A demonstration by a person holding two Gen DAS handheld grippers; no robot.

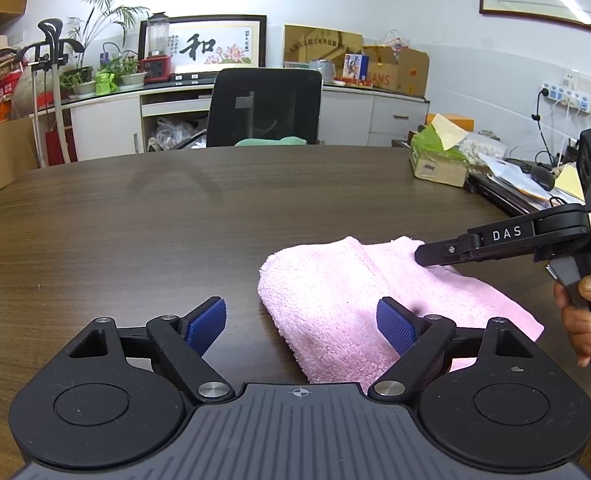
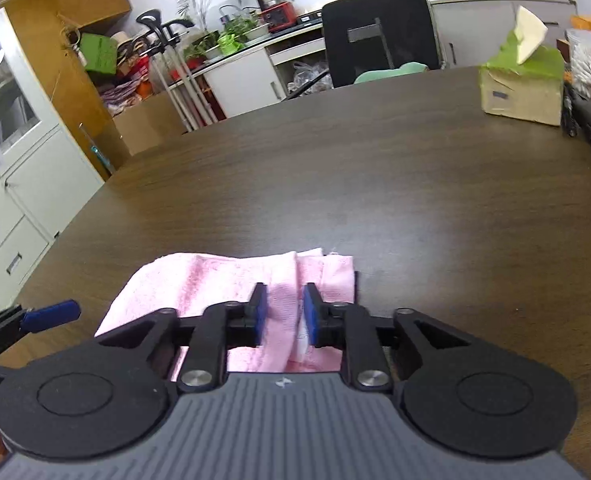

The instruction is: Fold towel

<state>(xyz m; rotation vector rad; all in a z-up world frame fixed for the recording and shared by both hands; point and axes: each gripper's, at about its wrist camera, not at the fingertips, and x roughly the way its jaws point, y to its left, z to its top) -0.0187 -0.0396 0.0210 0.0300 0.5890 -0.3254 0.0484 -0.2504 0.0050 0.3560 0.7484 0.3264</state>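
A pink towel point(image 1: 335, 288) lies folded on the dark wooden table point(image 1: 155, 220), right of centre in the left wrist view. My left gripper point(image 1: 301, 316) stands open wide just above the towel's near left edge, its right pad over the cloth and its left pad over bare wood. From the right, my right gripper point(image 1: 421, 258), held in a hand, reaches to the towel's far right corner. In the right wrist view the right gripper point(image 2: 285, 312) hovers narrowly open over the towel point(image 2: 199, 280), with a raised fold between its blue pads. One left finger point(image 2: 51, 312) shows at the left edge.
A green tissue box point(image 1: 439, 160) stands at the table's far right, with a laptop and papers point(image 1: 515, 188) beside it. A black office chair point(image 1: 263, 108) sits behind the far edge. White cabinets point(image 2: 15, 200) line the left side of the room.
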